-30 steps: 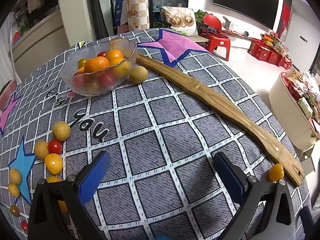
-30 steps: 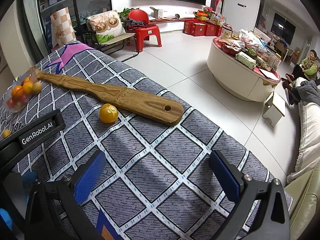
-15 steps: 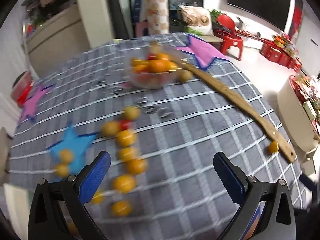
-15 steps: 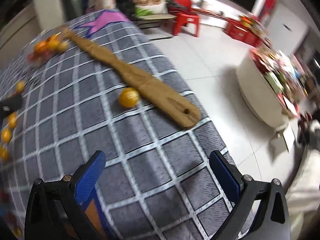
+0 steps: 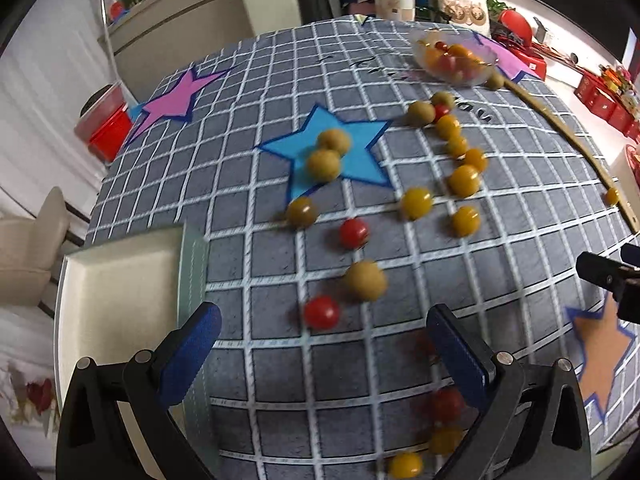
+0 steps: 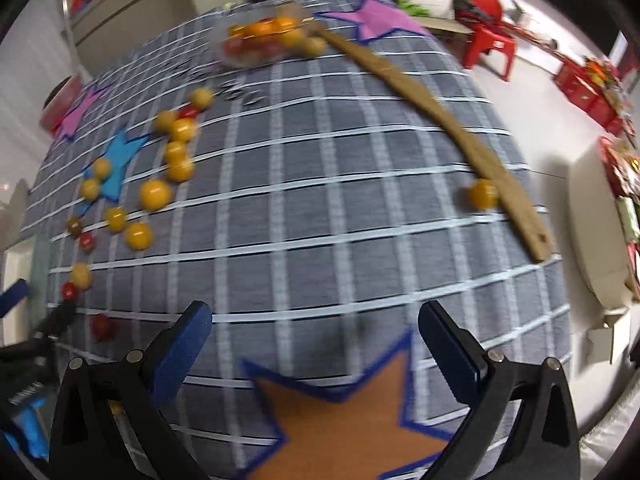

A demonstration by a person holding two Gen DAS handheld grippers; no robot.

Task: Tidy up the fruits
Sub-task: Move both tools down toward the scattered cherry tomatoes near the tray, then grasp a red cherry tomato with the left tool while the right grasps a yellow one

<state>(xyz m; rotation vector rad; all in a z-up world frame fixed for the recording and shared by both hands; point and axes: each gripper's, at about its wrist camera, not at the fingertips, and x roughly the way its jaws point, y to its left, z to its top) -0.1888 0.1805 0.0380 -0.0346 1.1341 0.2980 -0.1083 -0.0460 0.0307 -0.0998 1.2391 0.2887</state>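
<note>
Several small fruits lie loose on the grey checked tablecloth: red tomatoes (image 5: 321,312), yellow tomatoes (image 5: 416,203) and tan longans (image 5: 365,280). A glass bowl (image 5: 456,58) with fruit stands at the far side; it also shows in the right wrist view (image 6: 256,42). My left gripper (image 5: 320,356) is open and empty, above the near edge, just short of a red tomato. My right gripper (image 6: 316,352) is open and empty over an orange star patch (image 6: 352,420). A lone yellow tomato (image 6: 483,195) lies beside the wooden stick.
A long wooden stick (image 6: 440,120) runs from the bowl to the table's right edge. A white rectangular tray (image 5: 120,304) sits at the near left corner. The right gripper's body (image 5: 612,280) shows at the right of the left wrist view.
Both grippers have pulled back and risen from the table. The left view has swung left, bringing the scattered fruits and the white tray into sight. Both stay open.
</note>
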